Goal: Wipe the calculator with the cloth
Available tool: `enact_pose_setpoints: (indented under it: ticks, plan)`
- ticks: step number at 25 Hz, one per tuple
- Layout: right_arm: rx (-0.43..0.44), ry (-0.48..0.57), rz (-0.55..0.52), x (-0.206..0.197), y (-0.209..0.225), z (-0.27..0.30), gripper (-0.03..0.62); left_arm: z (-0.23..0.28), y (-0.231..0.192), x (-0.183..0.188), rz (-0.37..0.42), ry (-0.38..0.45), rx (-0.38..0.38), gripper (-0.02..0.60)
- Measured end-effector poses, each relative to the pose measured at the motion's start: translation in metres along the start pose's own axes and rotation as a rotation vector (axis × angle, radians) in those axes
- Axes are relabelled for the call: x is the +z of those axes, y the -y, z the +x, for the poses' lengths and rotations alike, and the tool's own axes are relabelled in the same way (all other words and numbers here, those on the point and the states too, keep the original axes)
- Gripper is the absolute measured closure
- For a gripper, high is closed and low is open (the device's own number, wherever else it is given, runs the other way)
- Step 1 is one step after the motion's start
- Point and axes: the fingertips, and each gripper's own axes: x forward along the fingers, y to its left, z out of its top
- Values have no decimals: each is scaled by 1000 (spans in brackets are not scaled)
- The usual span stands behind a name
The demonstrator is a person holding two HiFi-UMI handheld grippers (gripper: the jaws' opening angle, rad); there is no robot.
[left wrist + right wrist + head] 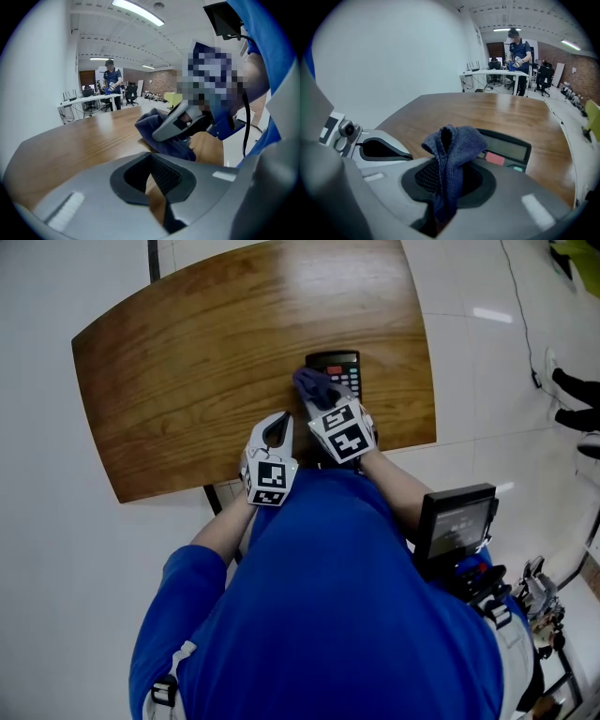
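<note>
A black calculator (337,368) (509,150) lies near the front right edge of the wooden table (197,362). My right gripper (328,401) (446,187) is shut on a dark blue cloth (314,384) (453,144); the bunched cloth sticks out past the jaws and rests over the calculator's near left part. From the left gripper view, the cloth (161,136) hangs under the right gripper (180,123). My left gripper (275,433) (157,187) is just left of it at the table's front edge, jaws together with nothing between them.
The table's front edge (281,474) runs just under both grippers, with white floor (56,521) around it. A black screen device (457,521) hangs at the person's right side. Far off, a person (518,47) stands at a white desk (494,75).
</note>
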Motion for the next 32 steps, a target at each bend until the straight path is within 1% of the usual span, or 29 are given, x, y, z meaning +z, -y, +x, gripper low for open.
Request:
enact_pose_setpoints:
  ticks: [7, 17, 22, 27, 32]
  plan:
    - [-46, -5, 30, -8, 24, -3, 526, 2, 1, -4, 14, -12, -13, 575]
    - [-171, -18, 106, -39, 84, -24, 526, 20, 7, -2, 38, 7, -50, 575]
    - [-221, -24, 140, -52, 105, -33, 526, 25, 7, -1, 44, 14, -53, 575]
    - [-216, -27, 133, -50, 101, -32, 526, 22, 7, -1, 42, 15, -47, 575]
    - [-152, -19, 90, -38, 72, -22, 526, 16, 4, -3, 34, 9, -28, 575]
